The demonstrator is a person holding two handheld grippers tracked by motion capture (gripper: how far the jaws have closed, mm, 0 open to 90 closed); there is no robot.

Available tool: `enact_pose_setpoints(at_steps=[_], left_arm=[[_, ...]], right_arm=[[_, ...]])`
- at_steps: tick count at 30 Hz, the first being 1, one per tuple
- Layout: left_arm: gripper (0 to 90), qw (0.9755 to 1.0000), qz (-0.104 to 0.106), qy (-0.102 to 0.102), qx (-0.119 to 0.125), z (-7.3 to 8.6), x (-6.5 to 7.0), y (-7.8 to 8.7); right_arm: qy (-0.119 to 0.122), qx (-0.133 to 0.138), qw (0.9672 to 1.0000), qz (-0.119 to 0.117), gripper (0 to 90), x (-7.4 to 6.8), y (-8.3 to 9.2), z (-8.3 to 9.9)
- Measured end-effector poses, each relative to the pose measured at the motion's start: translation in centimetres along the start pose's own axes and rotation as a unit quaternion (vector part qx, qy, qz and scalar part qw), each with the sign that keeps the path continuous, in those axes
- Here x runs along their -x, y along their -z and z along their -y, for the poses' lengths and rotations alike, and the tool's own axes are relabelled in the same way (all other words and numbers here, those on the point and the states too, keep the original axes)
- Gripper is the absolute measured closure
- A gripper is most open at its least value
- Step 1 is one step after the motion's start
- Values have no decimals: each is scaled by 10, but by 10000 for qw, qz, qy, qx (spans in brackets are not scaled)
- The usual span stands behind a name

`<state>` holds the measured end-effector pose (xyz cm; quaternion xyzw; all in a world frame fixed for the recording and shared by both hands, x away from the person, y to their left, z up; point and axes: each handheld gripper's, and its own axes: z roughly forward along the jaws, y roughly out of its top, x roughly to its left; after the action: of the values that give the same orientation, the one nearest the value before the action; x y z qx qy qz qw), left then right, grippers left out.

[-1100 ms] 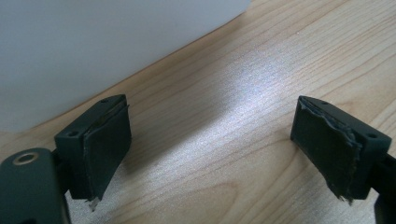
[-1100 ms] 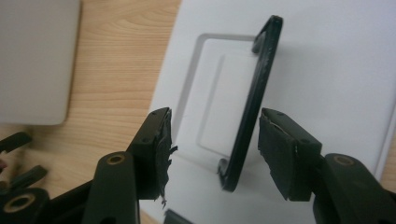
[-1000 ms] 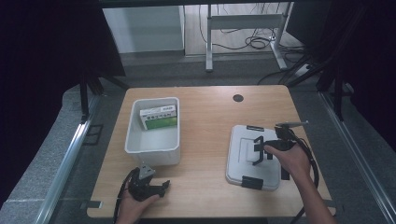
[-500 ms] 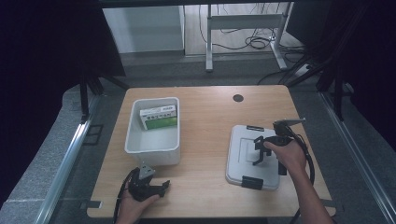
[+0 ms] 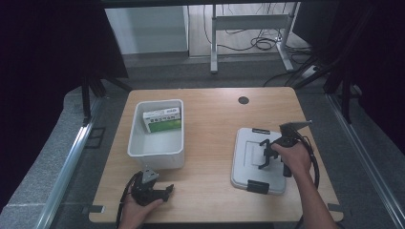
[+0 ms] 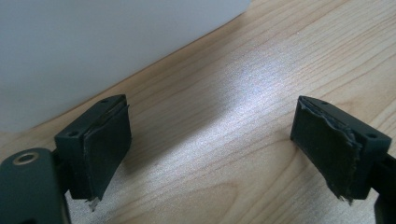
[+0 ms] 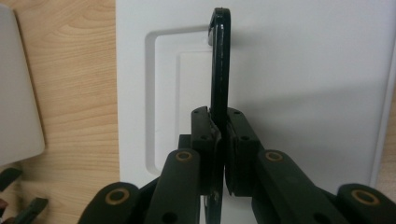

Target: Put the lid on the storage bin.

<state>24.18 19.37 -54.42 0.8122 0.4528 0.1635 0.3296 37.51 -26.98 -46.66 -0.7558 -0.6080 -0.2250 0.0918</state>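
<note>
High view, left to right. Left gripper (image 5: 168,190) lies near the worktop's (image 5: 210,114) front edge, toward its left corner, just in front of the white bin (image 5: 138,143); the left gripper view shows its jaws spread wide over bare wood with nothing between them, the bin's wall close behind. A green-and-white box (image 5: 163,119) lies in the bin's far end. Grey lid (image 5: 248,167) lies flat on the right half of the worktop, near the front edge. Right gripper (image 5: 265,153) has just been closing and now pinches the lid's black handle (image 7: 219,60), raised on edge between the pads. A hand (image 5: 293,157) covers the gripper's body, and the handle's lower end is hidden behind the jaws. A forearm hides the lid's right front corner.
</note>
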Motion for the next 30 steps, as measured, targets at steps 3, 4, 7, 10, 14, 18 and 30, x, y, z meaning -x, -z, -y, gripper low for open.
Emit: enact_pose_setpoints(at_steps=[3,4,7,10,14,18,30], left_arm=[[122,10000,3,0,0,0,0,0],[122,10000,3,0,0,0,0,0],[122,10000,1,-1,-1,0,0,0],[122,10000,1,0,1,0,0,0],[122,10000,2,0,-1,0,0,0],[122,10000,2,0,-1,0,0,0],[122,10000,2,-1,0,0,0,0]], right_arm=[[-112,-9,9999,-44,841,1,0,-1],[-112,-9,9999,-44,841,1,0,-1],[-202,-6,9997,-98,842,3,1,-1],[-241,14,9997,-105,842,3,1,-1],[-271,36,9995,-171,843,3,2,-1],[-292,59,9994,-196,844,3,5,-1],[-25,111,9989,-459,845,-12,25,2]])
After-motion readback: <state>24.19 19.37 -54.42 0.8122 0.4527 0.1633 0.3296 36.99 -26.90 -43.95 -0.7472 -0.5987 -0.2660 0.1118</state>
